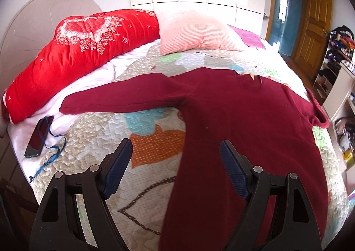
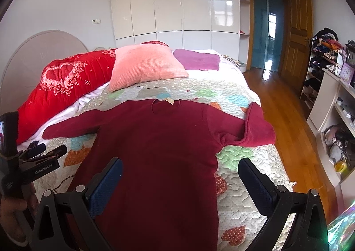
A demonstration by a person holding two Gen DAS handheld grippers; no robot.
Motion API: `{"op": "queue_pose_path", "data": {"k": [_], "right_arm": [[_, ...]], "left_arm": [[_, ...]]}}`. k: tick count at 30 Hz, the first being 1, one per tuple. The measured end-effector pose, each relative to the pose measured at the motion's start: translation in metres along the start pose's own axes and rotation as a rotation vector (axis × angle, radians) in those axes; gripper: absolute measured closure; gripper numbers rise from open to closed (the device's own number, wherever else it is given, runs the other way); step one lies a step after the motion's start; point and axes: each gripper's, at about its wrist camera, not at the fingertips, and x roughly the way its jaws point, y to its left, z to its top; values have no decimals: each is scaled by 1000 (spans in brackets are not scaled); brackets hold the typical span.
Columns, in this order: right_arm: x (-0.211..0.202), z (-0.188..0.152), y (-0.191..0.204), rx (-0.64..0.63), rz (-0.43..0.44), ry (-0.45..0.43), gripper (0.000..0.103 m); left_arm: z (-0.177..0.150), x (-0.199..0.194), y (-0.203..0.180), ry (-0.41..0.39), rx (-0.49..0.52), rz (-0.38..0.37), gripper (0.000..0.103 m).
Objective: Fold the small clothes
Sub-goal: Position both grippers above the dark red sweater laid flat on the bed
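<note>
Dark red knit top (image 2: 159,140) is being laid out flat on the quilted bed (image 2: 239,100), soft and floppy by the looks, probably best pinched at a sleeve cuff, while the left gripper (image 1: 176,162) and right gripper (image 2: 180,182) are being held wide open above it, gripping nothing

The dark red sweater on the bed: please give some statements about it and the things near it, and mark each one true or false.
1. The dark red sweater lies spread on the quilt. True.
2. Both sleeves lie straight. False: the sleeve toward the door is folded back on itself.
3. The left gripper is open and holds nothing. True.
4. The right gripper is shut on the hem. False: it is open above the sweater.
5. A phone lies on the pink pillow. False: it lies on the bed beside the red quilt roll.
</note>
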Motion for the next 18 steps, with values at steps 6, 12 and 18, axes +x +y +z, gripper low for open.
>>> {"op": "queue_pose_path", "data": {"k": [6,12,18], "right_arm": [[13,0,-1,15,-48,20,0],[25,1,-1,7,-61,46,0],[33,0,2,-5,-68,55,0]], "left_arm": [[-5,-1,-17,7,6,-28,22],[-6,2,-33,17,30,-37,22],[-4,8,-39,26,31,-41,22]]}}
